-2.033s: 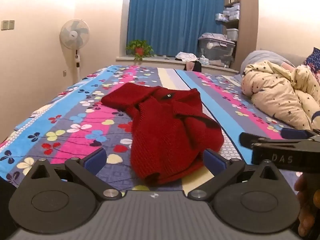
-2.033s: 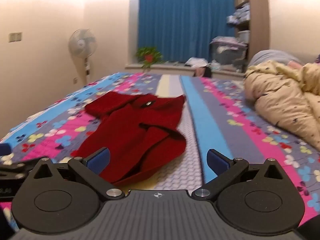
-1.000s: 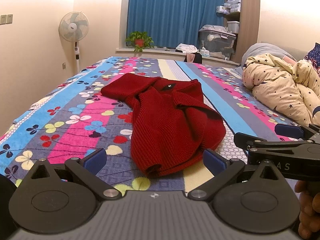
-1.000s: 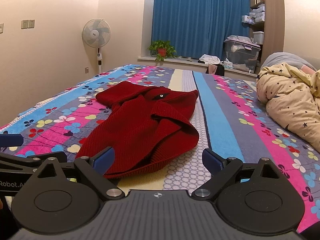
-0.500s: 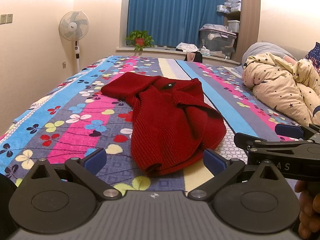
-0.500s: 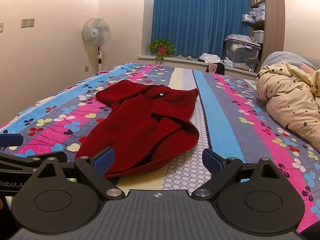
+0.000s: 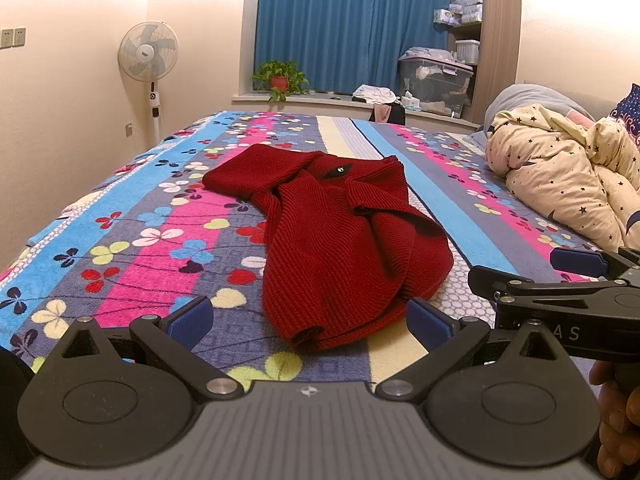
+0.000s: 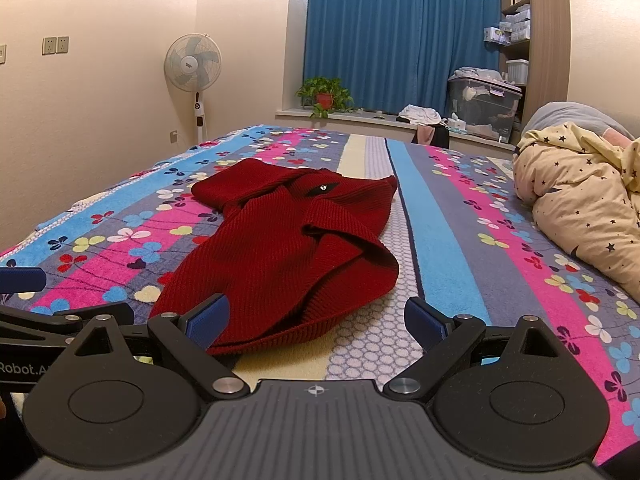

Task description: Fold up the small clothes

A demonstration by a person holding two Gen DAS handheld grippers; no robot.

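Note:
A small dark red knitted sweater [image 7: 340,236] [image 8: 288,252] lies on the striped flowered bedspread [image 7: 160,240] [image 8: 448,240], one sleeve folded across its front and the other stretched toward the far left. My left gripper [image 7: 308,322] is open, just short of the sweater's near hem, with nothing between its blue pads. My right gripper [image 8: 316,314] is open too, at the hem's right part, holding nothing. From the left wrist view the right gripper [image 7: 560,276] shows at the right edge, and from the right wrist view the left gripper [image 8: 60,304] shows at the left edge.
A cream quilt with stars [image 7: 568,176] [image 8: 580,192] is bunched on the bed's right side. A standing fan [image 7: 149,68], a potted plant [image 7: 280,78], blue curtains [image 7: 352,24] and shelves with a storage box [image 7: 436,80] stand beyond the bed. A hand [image 7: 618,420] holds the right gripper.
Both grippers have dropped a little and drawn slightly nearer to the sweater's hem over the two seconds. The sweater has not moved. Both stay open.

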